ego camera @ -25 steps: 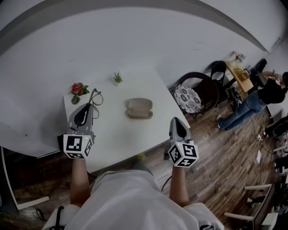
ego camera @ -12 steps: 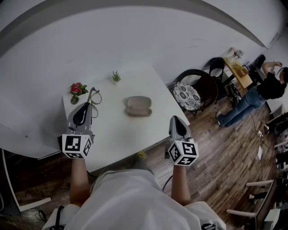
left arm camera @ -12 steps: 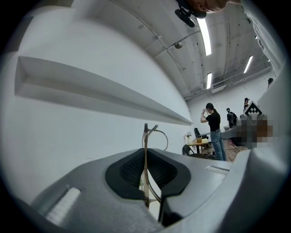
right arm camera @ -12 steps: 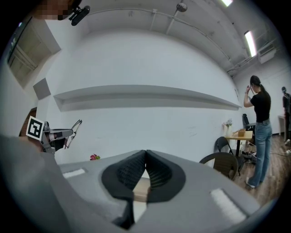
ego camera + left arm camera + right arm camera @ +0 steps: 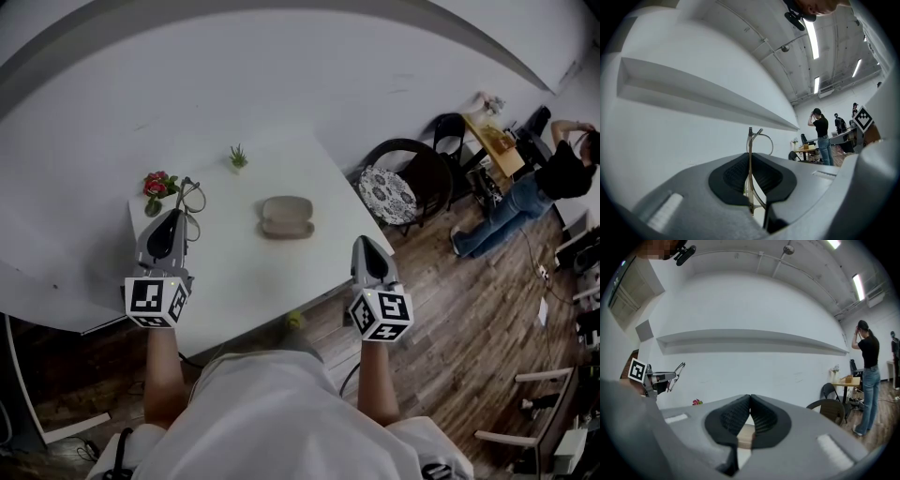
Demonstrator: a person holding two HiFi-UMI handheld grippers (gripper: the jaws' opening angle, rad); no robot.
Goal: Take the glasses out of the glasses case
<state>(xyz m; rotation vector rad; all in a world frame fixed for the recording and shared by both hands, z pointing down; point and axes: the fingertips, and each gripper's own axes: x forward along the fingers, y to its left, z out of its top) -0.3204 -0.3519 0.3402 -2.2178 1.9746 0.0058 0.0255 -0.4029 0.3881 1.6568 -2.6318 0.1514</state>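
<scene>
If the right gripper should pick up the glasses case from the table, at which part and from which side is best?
Grip the glasses case across its short width, near the middle, coming down from above. It lies flat on the table, long axis left to right, so the narrow span probably suits the jaws best. The right gripper is shut and must open first.

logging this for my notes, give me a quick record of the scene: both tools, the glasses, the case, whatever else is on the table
left tool: shut on the glasses, raised over the left side of the table
right tool: shut, nothing between its jaws, by the table's right edge
glasses: out of the case, frame pinched in the left tool
glasses case: lying mid-table, apart from both tools
other items: red flowers, small green plant
</scene>
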